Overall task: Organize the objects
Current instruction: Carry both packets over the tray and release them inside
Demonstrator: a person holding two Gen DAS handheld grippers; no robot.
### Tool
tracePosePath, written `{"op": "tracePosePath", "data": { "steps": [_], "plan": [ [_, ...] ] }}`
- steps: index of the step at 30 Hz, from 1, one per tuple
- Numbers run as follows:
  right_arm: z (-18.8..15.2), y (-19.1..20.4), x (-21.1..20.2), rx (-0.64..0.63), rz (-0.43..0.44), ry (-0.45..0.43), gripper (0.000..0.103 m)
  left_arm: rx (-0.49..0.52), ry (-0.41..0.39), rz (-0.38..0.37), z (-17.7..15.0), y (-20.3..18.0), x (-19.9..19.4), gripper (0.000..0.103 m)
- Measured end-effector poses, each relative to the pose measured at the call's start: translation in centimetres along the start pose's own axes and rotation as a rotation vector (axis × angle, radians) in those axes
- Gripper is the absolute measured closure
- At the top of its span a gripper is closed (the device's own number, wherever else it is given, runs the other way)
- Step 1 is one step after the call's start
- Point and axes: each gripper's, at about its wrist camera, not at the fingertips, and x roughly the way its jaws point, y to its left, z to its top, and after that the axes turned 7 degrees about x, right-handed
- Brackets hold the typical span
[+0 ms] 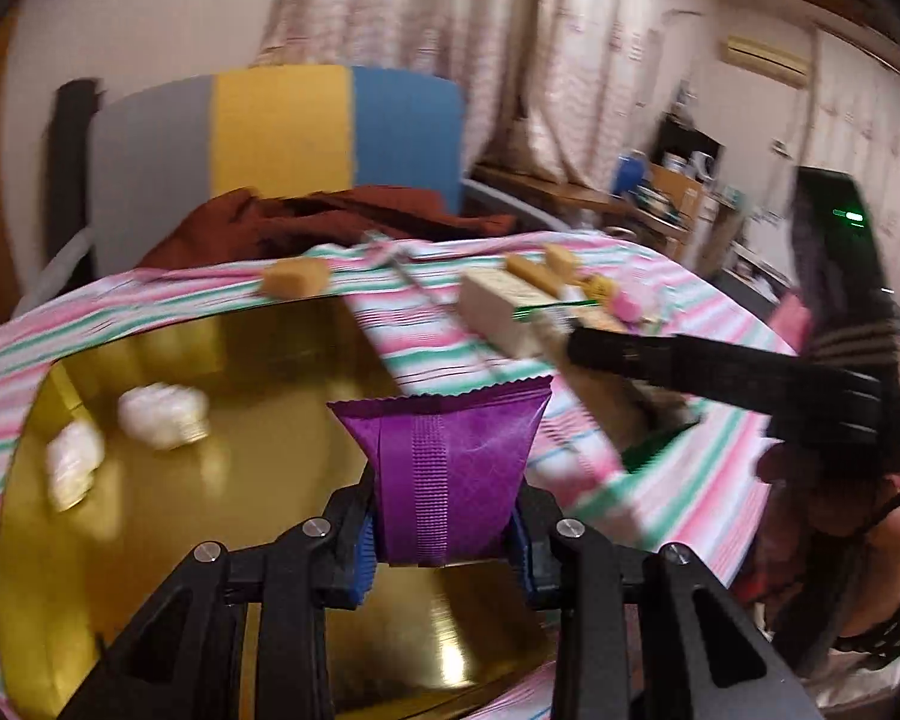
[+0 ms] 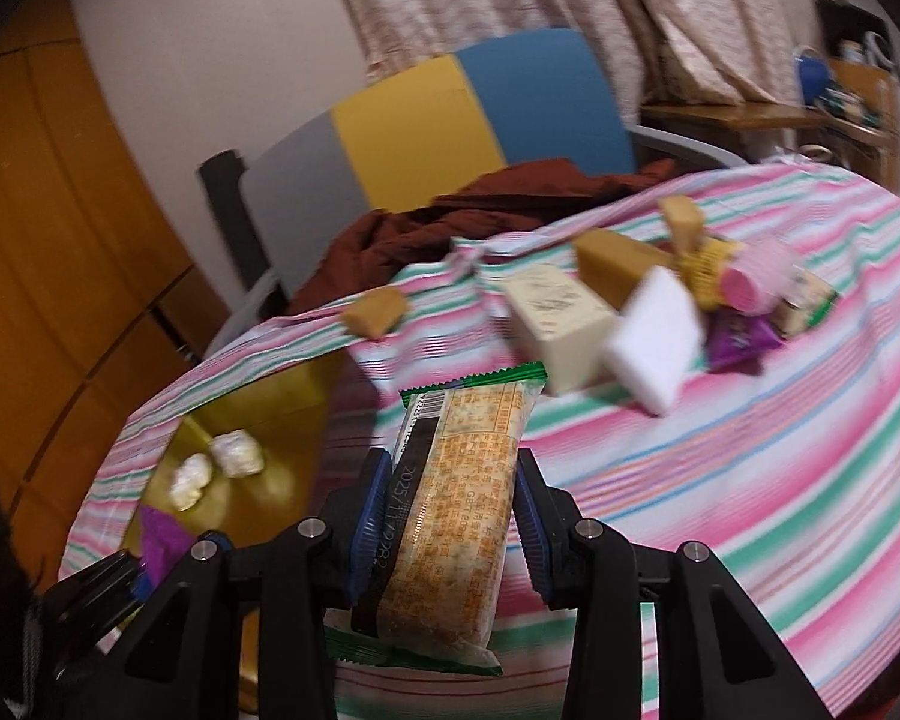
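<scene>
My left gripper [image 1: 444, 546] is shut on a purple snack packet [image 1: 450, 468] and holds it over a gold tray [image 1: 240, 540]. Two white wrapped sweets [image 1: 162, 423] lie in the tray. My right gripper [image 2: 450, 516] is shut on a cracker packet with green edges [image 2: 456, 498], above the striped tablecloth [image 2: 750, 480] beside the gold tray [image 2: 282, 408]. In the right wrist view the left gripper [image 2: 126, 576] shows at lower left with the purple packet [image 2: 159, 534]. In the left wrist view the right gripper [image 1: 600, 384] reaches in from the right, blurred.
A pile lies on the cloth: a cream box [image 2: 555, 324], a white block [image 2: 654, 342], a brown box [image 2: 612, 267], a pink roll [image 2: 744, 288] and another purple packet [image 2: 738, 336]. A tan piece [image 2: 375, 309] sits near the tray. Behind it are a grey, yellow and blue chair [image 2: 438, 126] and a red-brown cloth [image 2: 450, 222].
</scene>
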Motion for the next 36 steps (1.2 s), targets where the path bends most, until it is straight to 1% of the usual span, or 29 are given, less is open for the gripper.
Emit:
{"op": "tracePosePath", "data": {
  "steps": [4,7,11,13,15,17,20,23,27,28,29,30,31,32,36],
  "plan": [
    [-0.5,3.2,1.1,-0.072,0.054,0.036,0.062,-0.072,0.037,0.074,-1.4,4.0,-0.4,0.069],
    [-1.1,5.7,2.3,-0.133,0.092,0.082,0.062,-0.125,0.063,0.118,-2.3,6.7,-0.7,0.069],
    [-2.3,9.4,4.5,-0.232,0.12,0.174,0.062,-0.164,0.105,0.177,-3.3,9.6,-1.1,0.069],
    [-2.8,10.5,5.6,-0.25,0.139,0.215,0.062,-0.179,0.127,0.203,-3.7,10.8,-1.0,0.069],
    [-3.2,11.7,6.8,-0.251,0.156,0.261,0.062,-0.2,0.162,0.223,-4.2,12.1,-0.7,0.069],
    [-3.7,12.7,8.2,-0.246,0.158,0.301,0.062,-0.231,0.181,0.239,-4.7,13.4,-0.7,0.069],
    [-4.2,13.7,10.0,-0.211,0.179,0.353,0.062,-0.25,0.203,0.254,-5.2,14.6,-0.6,0.069],
    [-4.5,14.9,11.6,-0.181,0.197,0.377,0.062,-0.259,0.221,0.266,-5.4,15.5,-0.5,0.069],
    [-4.6,16.2,13.1,-0.162,0.21,0.381,0.062,-0.275,0.237,0.277,-5.3,16.2,-0.3,0.068],
    [-4.7,16.4,13.6,-0.151,0.213,0.384,0.061,-0.279,0.245,0.285,-5.3,16.3,-0.2,0.064],
    [-4.7,16.5,13.8,-0.141,0.213,0.39,0.059,-0.282,0.255,0.293,-5.3,16.3,-0.1,0.056],
    [-4.7,16.4,13.9,-0.128,0.21,0.393,0.058,-0.284,0.263,0.306,-5.3,16.4,0.0,0.053],
    [-4.7,16.3,14.0,-0.111,0.211,0.398,0.055,-0.287,0.267,0.321,-5.3,16.4,0.0,0.052],
    [-4.6,16.2,14.0,-0.093,0.218,0.399,0.048,-0.289,0.266,0.327,-5.2,16.4,-0.1,0.052],
    [-4.5,15.7,13.0,-0.096,0.212,0.372,0.047,-0.31,0.215,0.343,-4.8,16.2,-1.3,0.049]
  ]
}}
